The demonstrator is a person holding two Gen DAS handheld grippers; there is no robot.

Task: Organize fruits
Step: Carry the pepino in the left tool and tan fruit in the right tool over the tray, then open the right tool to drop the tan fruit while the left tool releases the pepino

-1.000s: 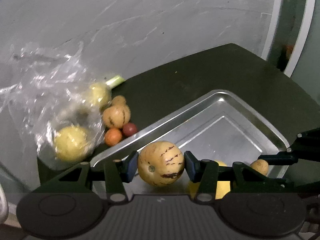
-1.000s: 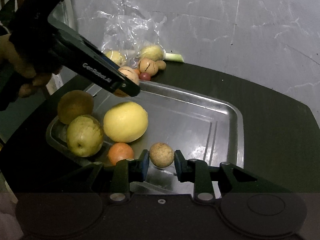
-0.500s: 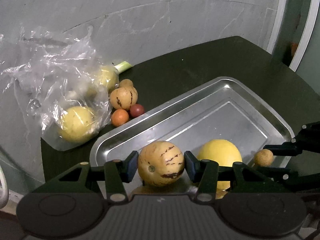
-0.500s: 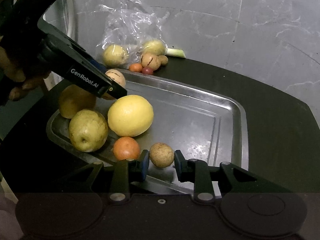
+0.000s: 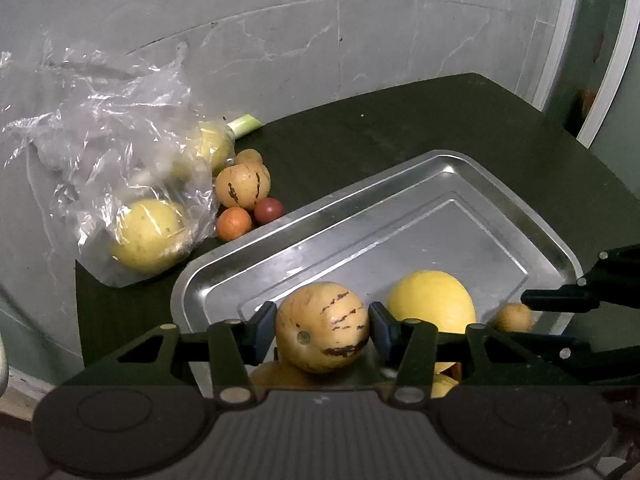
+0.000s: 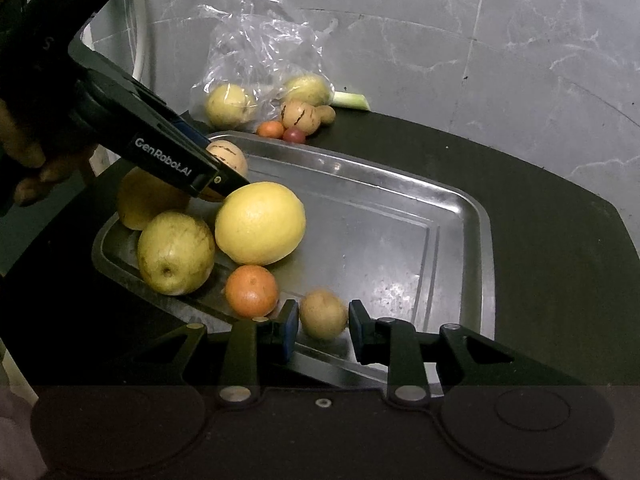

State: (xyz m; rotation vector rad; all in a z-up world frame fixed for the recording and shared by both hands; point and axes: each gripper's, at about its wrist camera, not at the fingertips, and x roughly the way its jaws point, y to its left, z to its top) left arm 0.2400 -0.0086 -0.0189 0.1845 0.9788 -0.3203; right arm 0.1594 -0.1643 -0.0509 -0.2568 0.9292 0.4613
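Observation:
My left gripper is shut on a tan melon with dark stripes, held over the near corner of the steel tray. In the right wrist view that melon shows behind the left gripper's finger. My right gripper is shut on a small brown fruit above the tray's near rim. A big yellow citrus, a greenish pear, an orange and another yellow fruit lie in the tray's left end.
A clear plastic bag with yellow fruits sits at the table's back left. Beside it lie a second striped melon, a small orange fruit, a red one and a green stalk. A grey wall stands behind.
Both grippers have drawn back and risen a little over the tray with their fruits still held. More of the tray and of the fruits in it shows now.

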